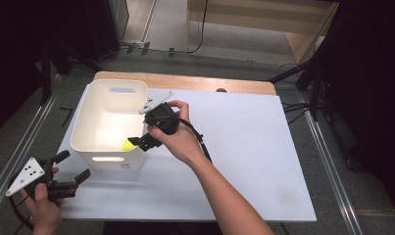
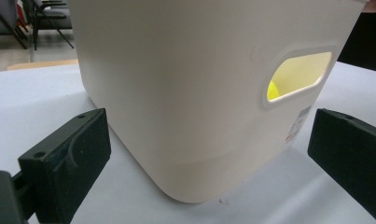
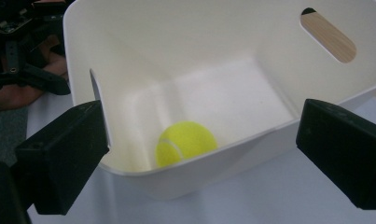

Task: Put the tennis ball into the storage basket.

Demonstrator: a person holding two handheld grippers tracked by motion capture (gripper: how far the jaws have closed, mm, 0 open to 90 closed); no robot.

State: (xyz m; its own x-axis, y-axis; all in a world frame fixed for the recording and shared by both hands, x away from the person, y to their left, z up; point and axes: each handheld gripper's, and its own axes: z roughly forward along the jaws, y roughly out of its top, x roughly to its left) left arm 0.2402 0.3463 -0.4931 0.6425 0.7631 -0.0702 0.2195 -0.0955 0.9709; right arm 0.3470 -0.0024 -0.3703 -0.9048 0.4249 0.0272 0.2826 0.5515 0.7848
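Yellow ball (image 3: 186,141) lying inside the white bin (image 1: 86,125), low in the right gripper view's centre, against the bin's near wall, on the bin floor. In the high view, just a sliver of ball (image 1: 129,145) at the bin's near right corner, left of frame centre. In the left gripper view, a yellow patch of ball (image 2: 271,91) glowing through the handle slot (image 2: 298,73) at upper right of frame.

Bin standing upright on the white board (image 1: 244,147), in the left half of the high view, near the board's left edge. Oval handle slots in both end walls; through the far one (image 3: 328,35), at upper right of the right gripper view, light wood.

Right gripper (image 1: 138,142) held in the right hand (image 1: 178,134) just above the bin's near right corner, at frame centre-left in the high view, pointing down and left into the bin. Jaws spread wide apart, clamped on nothing, one at each lower corner of its own view, the ball between and beyond them.

Left gripper (image 1: 73,166) held in the left hand (image 1: 40,203) at lower left of the high view, at the board's near left corner, close to the bin, not touching it. Jaws likewise wide apart and bare, aimed at the bin's outer corner in its own view.

Wooden table edge (image 1: 185,82) showing beyond the board, upper centre of the high view.
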